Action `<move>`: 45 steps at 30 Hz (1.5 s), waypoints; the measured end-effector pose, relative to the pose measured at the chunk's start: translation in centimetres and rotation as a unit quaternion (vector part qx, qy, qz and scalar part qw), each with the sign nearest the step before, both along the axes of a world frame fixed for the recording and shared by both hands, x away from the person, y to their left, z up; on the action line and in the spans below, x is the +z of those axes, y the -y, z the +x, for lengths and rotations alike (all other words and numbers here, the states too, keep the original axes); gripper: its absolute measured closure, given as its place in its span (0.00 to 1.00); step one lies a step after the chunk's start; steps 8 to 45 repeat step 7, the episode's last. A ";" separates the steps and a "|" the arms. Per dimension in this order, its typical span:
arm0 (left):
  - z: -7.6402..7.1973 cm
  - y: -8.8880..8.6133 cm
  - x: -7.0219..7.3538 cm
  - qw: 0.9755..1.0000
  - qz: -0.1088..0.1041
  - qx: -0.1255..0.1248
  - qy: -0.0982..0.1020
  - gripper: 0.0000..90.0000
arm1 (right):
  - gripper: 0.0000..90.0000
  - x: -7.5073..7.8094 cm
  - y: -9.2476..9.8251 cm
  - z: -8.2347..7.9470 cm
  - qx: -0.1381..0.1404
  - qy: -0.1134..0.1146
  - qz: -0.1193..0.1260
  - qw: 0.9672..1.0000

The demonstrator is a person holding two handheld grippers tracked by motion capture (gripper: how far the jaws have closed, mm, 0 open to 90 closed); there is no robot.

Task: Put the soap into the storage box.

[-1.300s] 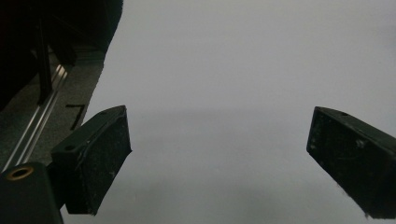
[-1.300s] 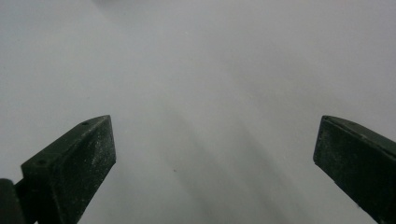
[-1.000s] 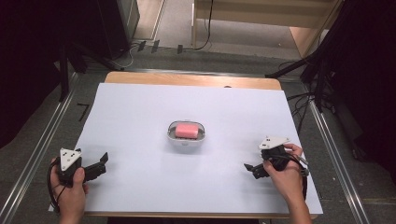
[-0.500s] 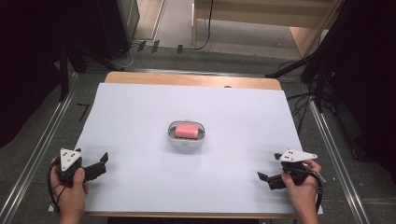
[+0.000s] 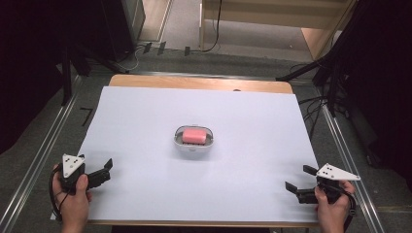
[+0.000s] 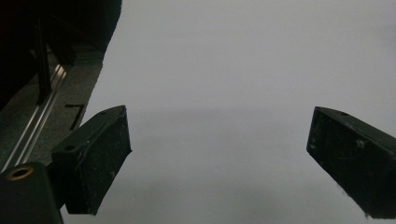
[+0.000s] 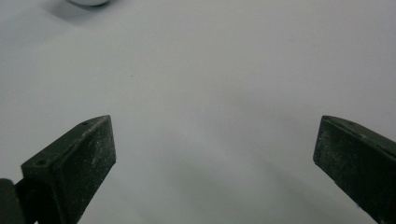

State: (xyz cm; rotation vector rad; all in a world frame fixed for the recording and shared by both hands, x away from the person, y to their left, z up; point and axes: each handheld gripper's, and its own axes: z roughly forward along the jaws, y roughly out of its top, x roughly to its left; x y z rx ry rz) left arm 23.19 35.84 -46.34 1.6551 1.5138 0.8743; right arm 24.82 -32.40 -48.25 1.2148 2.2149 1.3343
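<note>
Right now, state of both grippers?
Left gripper: open, holding nothing, at the table's near left corner.
Right gripper: open, holding nothing, at the near right corner.

- A small dish (image 5: 194, 141) sits near the middle of the desk (image 5: 145, 116), on the sheet that covers most of the desktop.
- A bar of soap (image 5: 194, 135) lies in the dish.
- The left tool (image 5: 103, 171) is at the desk's near left corner, well apart from the dish.
- The right tool (image 5: 297, 177) is at the near right corner, likewise well apart.
- A strip of bare desktop lies behind the sheet, along the far edge.
</note>
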 end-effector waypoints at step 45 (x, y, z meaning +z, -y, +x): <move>0.1 0.0 0.0 1.000 0.001 0.000 -0.003 0.08 | 0.00 -0.5 0.4 -0.1 -0.012 0.003 0.012 1.000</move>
